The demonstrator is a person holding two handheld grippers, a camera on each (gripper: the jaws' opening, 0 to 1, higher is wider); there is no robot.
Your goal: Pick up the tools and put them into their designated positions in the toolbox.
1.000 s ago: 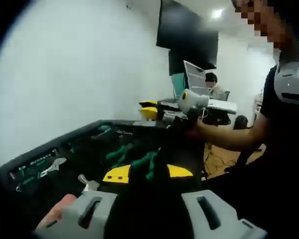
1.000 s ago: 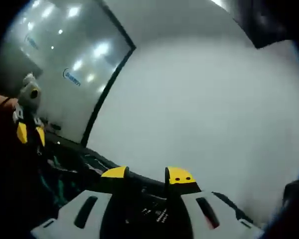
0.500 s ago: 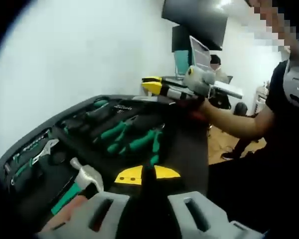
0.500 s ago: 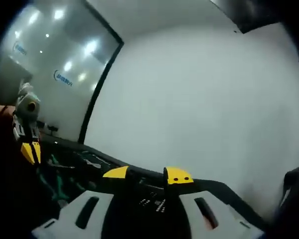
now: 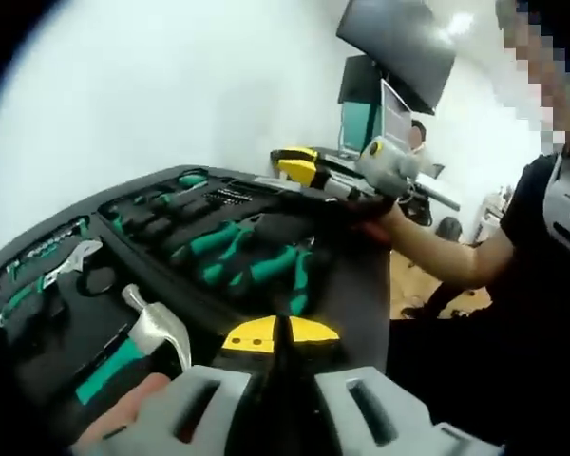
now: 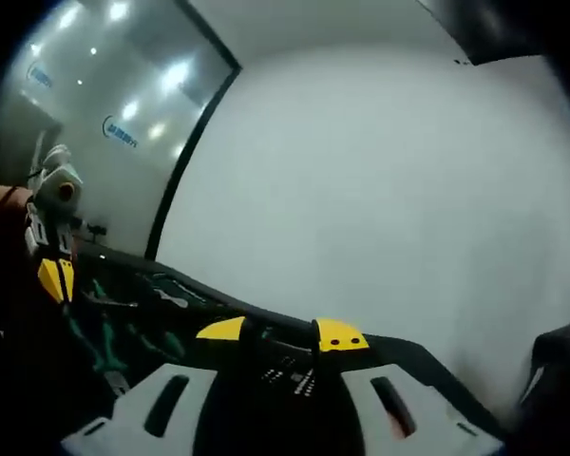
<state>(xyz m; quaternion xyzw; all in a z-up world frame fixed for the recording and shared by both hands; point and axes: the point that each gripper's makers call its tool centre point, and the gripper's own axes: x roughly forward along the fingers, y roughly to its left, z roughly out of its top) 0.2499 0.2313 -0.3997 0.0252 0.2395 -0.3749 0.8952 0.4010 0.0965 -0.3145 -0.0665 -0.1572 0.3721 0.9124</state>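
Left gripper view, nearest first: the left tool [image 5: 278, 334] has its yellow-tipped jaws pressed together with nothing visible between them, hovering over the near edge of the toolbox [image 5: 356, 285]. Just beyond lies a hammer [image 5: 138, 337] — bright steel head, green handle — seated in a moulded recess of the black tray. To its left, a polished adjustable wrench [image 5: 74, 256] sits in its own slot. In the middle, several green-handled pliers [image 5: 256, 271] lie side by side, rubbery grips against matte black foam. Farther back are smaller green-handled tools, too blurred to name. At the far edge the right tool [image 5: 299, 166] reaches over the box from a person's hand.

In the right gripper view the right tool [image 6: 280, 332] shows a dark gap between its yellow tips; whether it holds something I cannot tell.

Judging by the filled recesses, most tools appear already placed — little seems left, though some slots are hidden.
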